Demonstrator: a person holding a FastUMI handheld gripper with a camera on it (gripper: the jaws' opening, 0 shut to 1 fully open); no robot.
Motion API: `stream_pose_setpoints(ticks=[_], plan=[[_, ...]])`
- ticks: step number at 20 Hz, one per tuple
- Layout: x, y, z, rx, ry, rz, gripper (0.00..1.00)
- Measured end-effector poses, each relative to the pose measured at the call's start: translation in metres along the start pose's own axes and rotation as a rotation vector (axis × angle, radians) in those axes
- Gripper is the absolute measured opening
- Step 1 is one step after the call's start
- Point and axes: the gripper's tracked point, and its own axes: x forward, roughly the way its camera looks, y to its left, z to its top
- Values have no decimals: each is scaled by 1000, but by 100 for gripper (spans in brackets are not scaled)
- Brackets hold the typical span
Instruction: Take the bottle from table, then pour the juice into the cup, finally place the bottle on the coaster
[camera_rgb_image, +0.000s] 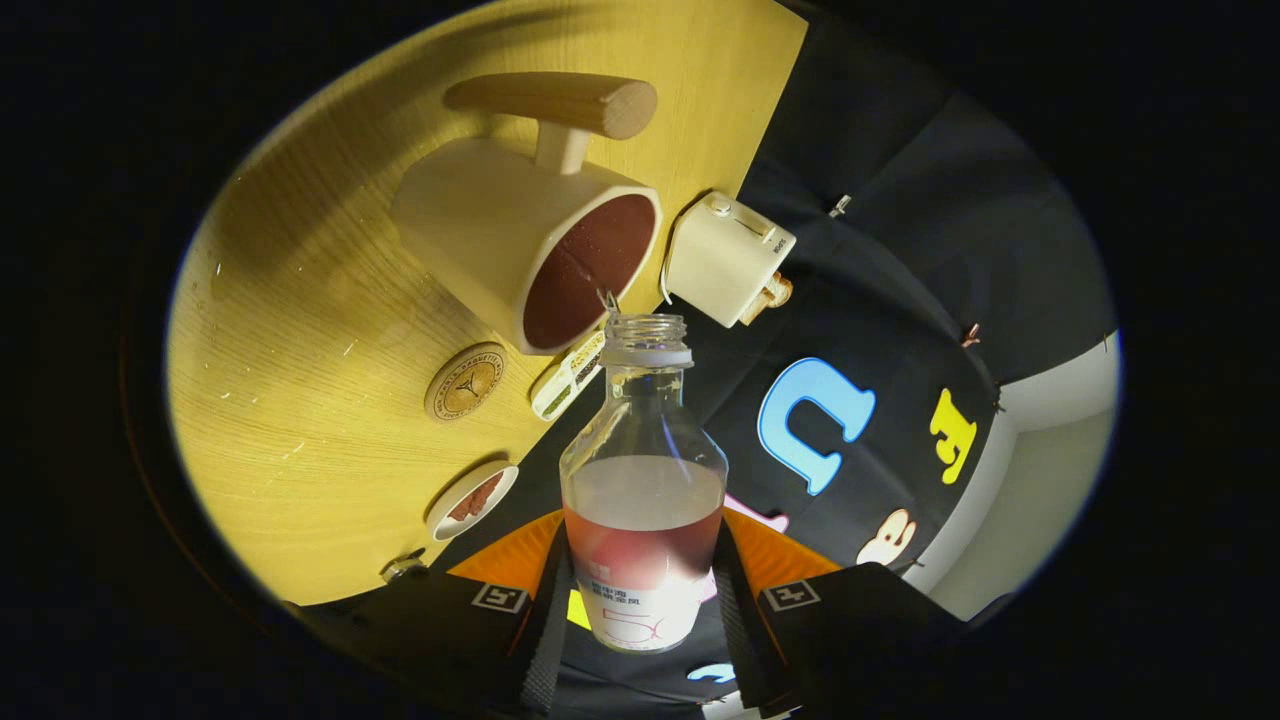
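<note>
Gripper (640, 600) rolled sideways, 2 fingers clamped on clear glass juice bottle (643, 480), uncapped mouth just beside cream mug (520, 250) with wooden handle; round cork coaster (465, 381) on wooden table (300, 400)

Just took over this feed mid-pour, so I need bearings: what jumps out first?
The bottle, clamped between the fingers, stands out first: uncapped, part full of reddish juice, its mouth close to the cup's rim. Just beyond it is the cream cup with a wooden handle, already holding dark red liquid. The round coaster lies on the yellow table beside the cup.
</note>
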Motion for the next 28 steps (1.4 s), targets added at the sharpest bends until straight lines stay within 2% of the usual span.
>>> stream_pose_setpoints(ticks=[9, 20, 24, 28], plan=[[2, -4, 0, -71, -19, -15, 70], [7, -5, -1, -60, -25, -7, 70], [7, -4, -4, -13, -20, -1, 70], [5, 4, -5, 111, -9, 23, 70]])
